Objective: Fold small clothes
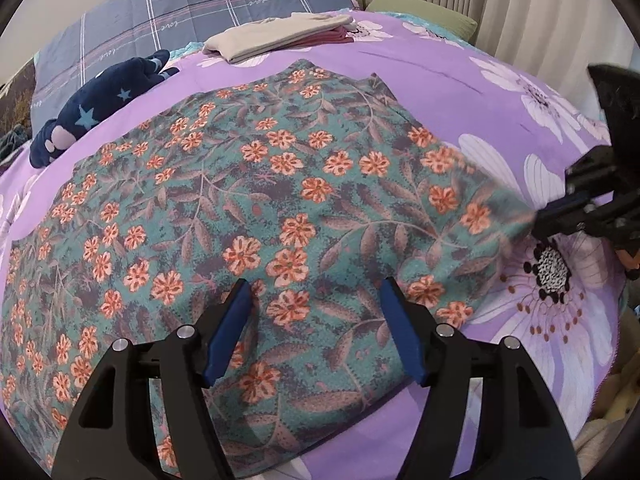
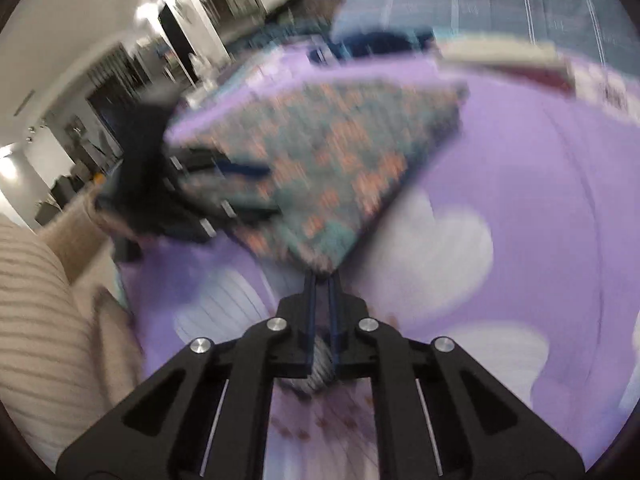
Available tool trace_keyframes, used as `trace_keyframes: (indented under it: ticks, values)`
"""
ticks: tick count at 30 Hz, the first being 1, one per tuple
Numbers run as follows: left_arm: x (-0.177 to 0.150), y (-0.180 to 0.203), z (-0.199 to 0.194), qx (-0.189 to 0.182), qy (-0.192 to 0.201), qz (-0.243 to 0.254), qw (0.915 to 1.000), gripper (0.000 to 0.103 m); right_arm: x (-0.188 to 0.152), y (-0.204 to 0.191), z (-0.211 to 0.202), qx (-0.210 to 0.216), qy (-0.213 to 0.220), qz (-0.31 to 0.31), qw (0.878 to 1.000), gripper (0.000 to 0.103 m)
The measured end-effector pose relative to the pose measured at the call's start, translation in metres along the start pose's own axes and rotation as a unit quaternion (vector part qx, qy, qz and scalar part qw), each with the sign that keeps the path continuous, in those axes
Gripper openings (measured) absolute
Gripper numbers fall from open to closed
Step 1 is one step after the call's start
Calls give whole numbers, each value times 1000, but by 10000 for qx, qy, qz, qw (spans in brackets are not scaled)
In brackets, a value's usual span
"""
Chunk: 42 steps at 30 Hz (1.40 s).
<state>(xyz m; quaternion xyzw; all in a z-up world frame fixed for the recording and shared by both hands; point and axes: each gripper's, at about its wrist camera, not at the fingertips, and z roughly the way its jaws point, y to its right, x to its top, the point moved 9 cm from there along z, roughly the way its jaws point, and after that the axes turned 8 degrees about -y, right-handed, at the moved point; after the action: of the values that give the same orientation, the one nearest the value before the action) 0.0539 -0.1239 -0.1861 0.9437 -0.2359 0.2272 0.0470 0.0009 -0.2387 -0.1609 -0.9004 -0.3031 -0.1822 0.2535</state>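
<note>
Left wrist view: navy star-print plush at upper left; floral garment spread mid-frame on purple bedspread; left gripper low centre, fingers spread wide above the cloth; right gripper at right edge, pinching the garment's corner. Right wrist view, blurred: right gripper pressed together on that corner.

Teal garment with orange flowers; purple floral bedsheet.
</note>
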Motion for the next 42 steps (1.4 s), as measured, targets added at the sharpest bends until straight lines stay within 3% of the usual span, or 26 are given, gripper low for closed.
trace_keyframes:
  ticks: [2, 4, 6, 9, 12, 14, 16, 18, 19, 20, 22, 24, 25, 26, 30, 32, 34, 36, 39, 42]
  values:
    - [1, 1, -1, 27, 0, 12, 10000, 68, -11, 8, 6, -75, -154, 141, 9998, 0]
    - [2, 7, -5, -56, -15, 68, 10000, 66, -8, 13, -7, -8, 91, 306, 9995, 1]
    - [8, 31, -15, -489, 72, 383, 9980, 61, 4, 26, -25, -82, 453, 552, 9974, 6]
    - [17, 74, -28, -1021, 259, 899, 9904, 61, 21, 49, -39, -162, 680, 950, 9930, 12]
    - [22, 105, -17, -866, 284, 1406, 9859, 61, 42, 67, -34, -217, 603, 1248, 9901, 17]
    - [22, 119, -3, -610, 241, 1705, 9832, 61, 55, 76, -21, -160, 512, 1444, 9881, 29]
    - [24, 123, 8, -411, 217, 1806, 9825, 52, 68, 84, -11, -56, 432, 1647, 9854, 32]
    - [27, 119, 12, -330, 233, 1725, 9842, 35, 83, 88, 2, 204, 468, 1863, 9812, 37]
    - [28, 117, 11, -364, 230, 1664, 9851, 31, 89, 90, 5, 275, 503, 1925, 9796, 45]
    - [30, 114, 9, -483, 230, 1580, 9860, 19, 97, 92, 10, 307, 539, 1987, 9781, 54]
    - [32, 110, 6, -662, 200, 1464, 9868, 13, 109, 96, 18, 259, 530, 2031, 9774, 57]
    - [33, 111, 6, -689, 191, 1489, 9863, 10, 121, 101, 28, 136, 479, 2046, 9776, 53]
    - [33, 112, 6, -714, 191, 1474, 9863, 10, 125, 102, 32, 67, 461, 2050, 9777, 33]
    - [33, 111, 5, -819, 188, 1403, 9865, 9, 130, 104, 35, -83, 432, 2072, 9773, 4]
    - [36, 112, -3, -1083, 265, 1352, 9845, 9, 146, 99, 19, -26, 745, 2083, 9752, 5]
    - [34, 112, 2, -1156, 188, 1335, 9841, 9, 149, 104, 12, -415, 901, 1998, 9748, 4]
    - [33, 107, 11, -1169, 151, 1309, 9844, 9, 146, 119, 19, -659, 779, 2106, 9722, 3]
    - [35, 103, 12, -1295, 193, 1179, 9844, 10, 135, 137, 33, -591, 632, 2421, 9664, 3]
    - [36, 102, 6, -1586, 289, 1092, 9809, 10, 127, 142, 30, -271, 793, 2658, 9604, 3]
    - [38, 97, 6, -1623, 327, 999, 9811, 10, 125, 125, 11, -411, 923, 2294, 9681, 7]
